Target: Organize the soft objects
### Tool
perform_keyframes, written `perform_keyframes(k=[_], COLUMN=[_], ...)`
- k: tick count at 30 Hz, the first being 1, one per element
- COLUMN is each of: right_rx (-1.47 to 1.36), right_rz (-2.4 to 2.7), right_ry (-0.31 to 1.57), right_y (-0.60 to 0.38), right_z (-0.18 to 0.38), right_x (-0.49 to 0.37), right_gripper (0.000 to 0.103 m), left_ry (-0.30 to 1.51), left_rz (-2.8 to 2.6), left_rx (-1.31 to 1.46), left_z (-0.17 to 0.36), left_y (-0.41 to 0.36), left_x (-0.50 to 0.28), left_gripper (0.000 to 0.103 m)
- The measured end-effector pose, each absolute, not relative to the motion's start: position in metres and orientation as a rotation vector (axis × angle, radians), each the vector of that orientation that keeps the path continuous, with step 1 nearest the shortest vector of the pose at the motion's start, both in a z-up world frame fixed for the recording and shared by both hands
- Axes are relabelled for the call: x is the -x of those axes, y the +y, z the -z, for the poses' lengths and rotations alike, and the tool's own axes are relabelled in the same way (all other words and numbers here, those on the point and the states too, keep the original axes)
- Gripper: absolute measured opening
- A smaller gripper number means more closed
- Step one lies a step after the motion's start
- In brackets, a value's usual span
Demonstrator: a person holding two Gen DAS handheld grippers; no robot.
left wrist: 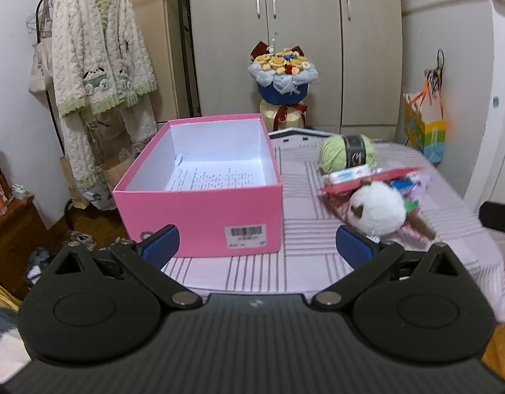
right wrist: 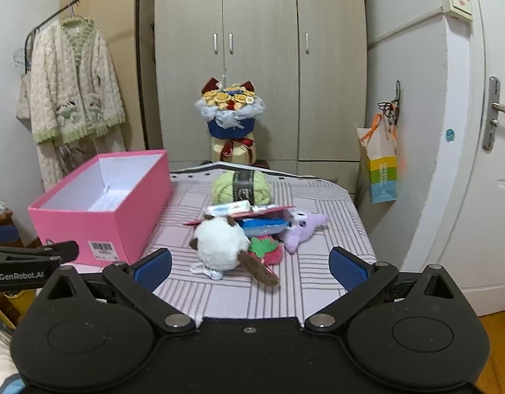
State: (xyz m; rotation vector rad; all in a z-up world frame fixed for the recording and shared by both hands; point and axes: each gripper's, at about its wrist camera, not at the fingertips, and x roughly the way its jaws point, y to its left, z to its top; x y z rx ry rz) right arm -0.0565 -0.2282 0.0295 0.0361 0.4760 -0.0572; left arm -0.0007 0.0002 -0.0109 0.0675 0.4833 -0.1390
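An open pink box [left wrist: 199,210] [right wrist: 98,216] with a printed sheet inside stands on the left of the striped table. To its right lies a heap: a white plush with brown ears and tail [left wrist: 377,207] [right wrist: 219,246], a green yarn ball [left wrist: 347,152] [right wrist: 242,185], a purple plush [right wrist: 301,229], a red strawberry plush [right wrist: 268,251], and flat packets [right wrist: 262,221]. My left gripper [left wrist: 257,244] is open near the box's front. My right gripper [right wrist: 250,267] is open, just short of the white plush. Neither holds anything.
A striped cloth covers the table [right wrist: 285,295]. Behind it stand a flower bouquet [right wrist: 231,111] and grey wardrobe doors [right wrist: 262,65]. A robe hangs on a rack [left wrist: 98,65] at left. A coloured paper bag [right wrist: 382,167] hangs by the white door at right.
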Motion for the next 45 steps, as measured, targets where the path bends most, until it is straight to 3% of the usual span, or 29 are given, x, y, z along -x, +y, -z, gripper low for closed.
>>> perform_keyframes(k=[8, 17, 21, 27, 31, 45], right_rx=[-0.088, -0.074, -0.139, -0.215, -0.240, -0.351], right_rz=[-0.046, -0.079, -0.103, -0.106, -0.103, -0.129], right_ry=[0.378, 0.434, 0.474, 0.589, 0.647, 0.787], right_y=[-0.262, -0.295, -0.312, -0.336, -0.345, -0.371], right_z=[-0.037, -0.028, -0.018, 0.008, 0.023, 0.057], right_x=[0.030, -0.037, -0.074, -0.134, -0.156, -0.201], right_gripper=[0.103, 0.102, 0.090, 0.065, 0.062, 0.062], left_ry=[0.404, 0.387, 0.481, 0.615, 0.705, 0.898], left_rz=[0.214, 0.300, 0.326, 0.342, 0.329, 0.229], left_rx=[-0.005, 0.054, 0.111, 0.160, 0.192, 0.373], left_z=[-0.007, -0.007, 0.003, 0.029, 0.048, 0.090], left_y=[-0.006, -0.030, -0.048, -0.076, -0.086, -0.094], left_x=[-0.020, -0.078, -0.116, -0.162, -0.190, -0.224], left_gripper=[0.101, 0.100, 0.096, 0.077, 0.061, 0.060])
